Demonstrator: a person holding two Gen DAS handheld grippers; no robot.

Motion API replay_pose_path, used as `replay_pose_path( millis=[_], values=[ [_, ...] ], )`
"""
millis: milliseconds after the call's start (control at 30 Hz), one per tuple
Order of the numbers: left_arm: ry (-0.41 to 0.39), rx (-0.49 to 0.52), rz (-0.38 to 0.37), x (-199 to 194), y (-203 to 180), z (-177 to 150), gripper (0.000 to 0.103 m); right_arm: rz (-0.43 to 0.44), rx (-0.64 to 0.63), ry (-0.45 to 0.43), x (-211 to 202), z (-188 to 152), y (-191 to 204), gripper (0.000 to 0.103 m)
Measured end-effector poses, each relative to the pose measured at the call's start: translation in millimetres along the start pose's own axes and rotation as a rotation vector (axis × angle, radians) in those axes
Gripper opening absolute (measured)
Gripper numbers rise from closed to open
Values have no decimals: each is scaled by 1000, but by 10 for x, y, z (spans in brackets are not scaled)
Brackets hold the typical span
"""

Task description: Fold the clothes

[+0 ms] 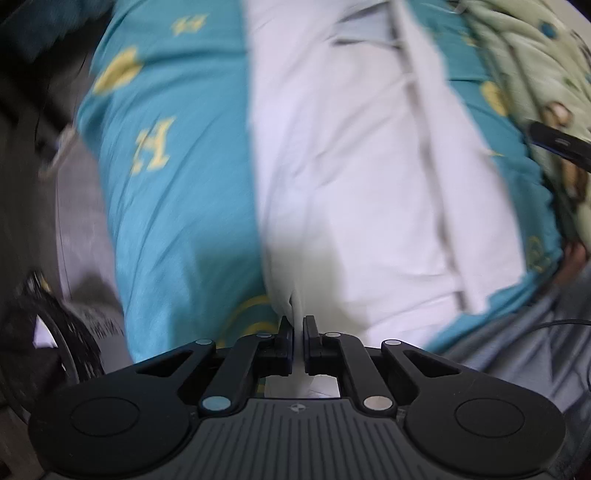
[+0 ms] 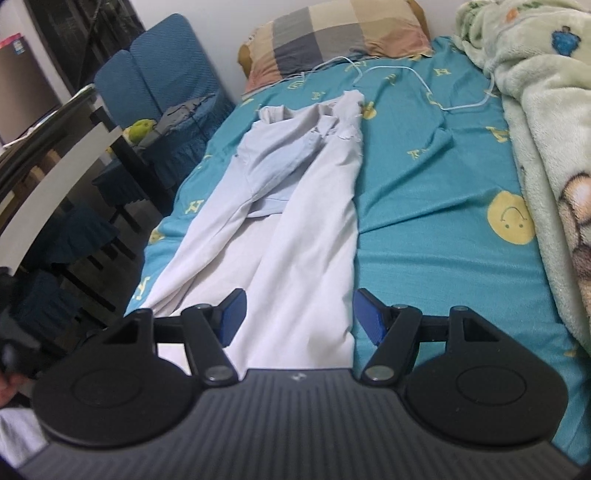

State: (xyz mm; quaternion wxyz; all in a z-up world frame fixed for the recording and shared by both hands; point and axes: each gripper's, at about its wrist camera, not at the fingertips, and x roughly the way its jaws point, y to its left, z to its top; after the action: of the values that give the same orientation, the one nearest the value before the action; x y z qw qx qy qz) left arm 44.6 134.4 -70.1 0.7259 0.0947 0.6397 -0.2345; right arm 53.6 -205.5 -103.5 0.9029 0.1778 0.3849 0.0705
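Observation:
A white long-sleeved shirt (image 2: 295,221) lies lengthwise on the teal bed sheet (image 2: 424,192), its collar end far away and a sleeve folded over its left side. My right gripper (image 2: 298,314) is open, hovering over the shirt's near hem with one finger each side of the cloth. In the blurred left wrist view the same shirt (image 1: 351,166) fills the middle, and my left gripper (image 1: 298,328) is shut on a pinched fold of the shirt's near edge. A dark tip of the other gripper (image 1: 561,144) shows at the right edge.
A checked pillow (image 2: 332,33) lies at the head of the bed. A pale green fleece blanket (image 2: 546,110) is heaped along the right side. A white cable (image 2: 424,85) loops on the sheet. A blue chair (image 2: 159,74) and a dark table (image 2: 55,184) stand to the left of the bed.

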Motion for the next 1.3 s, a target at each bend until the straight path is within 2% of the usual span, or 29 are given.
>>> replay_pose_path(
  millis=[100,200,267,400,433,500,567,600,667,733,800,867,933,1000,1133,1233,1300],
  values=[
    [-53,54,8,-305,-404,96,5,-6,27,5,-8,-9,-70,67],
    [-91,75,0,-444,-843,190,5,-9,52,8,-27,-2,-155,67],
    [-109,84,-11,-398,-1125,197,6,-7,73,8,-46,9,-216,67],
    [-118,24,-47,-1,-1381,195,8,5,119,4,-97,36,-353,67],
    [-111,10,-52,140,-1372,188,8,14,129,8,-108,41,-389,67],
    [-85,-17,-61,414,-1287,174,16,41,151,35,-109,34,-464,67],
    [-65,-52,-82,529,-1240,174,34,73,177,73,-102,12,-545,67],
    [-72,-64,-100,523,-1215,168,38,90,197,99,-96,-12,-595,67],
    [-118,-106,-141,424,-1120,128,63,109,238,143,-82,-74,-665,68],
    [-183,-174,-192,308,-950,88,72,124,296,178,-52,-137,-728,68],
    [-238,-264,-211,267,-752,46,75,150,352,219,-2,-212,-764,68],
    [-247,-346,-160,331,-572,28,77,183,389,261,49,-298,-755,68],
    [-205,-410,-86,461,-396,40,75,202,398,292,78,-371,-715,68],
    [-168,-468,-75,555,-276,68,75,189,397,316,104,-433,-692,68],
    [-76,-479,-37,705,-247,153,77,174,400,368,209,-516,-670,67],
    [-33,-472,-60,738,-244,163,80,294,440,449,332,-612,-607,67],
    [-4,-453,-83,746,-272,152,80,315,416,471,369,-658,-519,67]
  ],
)
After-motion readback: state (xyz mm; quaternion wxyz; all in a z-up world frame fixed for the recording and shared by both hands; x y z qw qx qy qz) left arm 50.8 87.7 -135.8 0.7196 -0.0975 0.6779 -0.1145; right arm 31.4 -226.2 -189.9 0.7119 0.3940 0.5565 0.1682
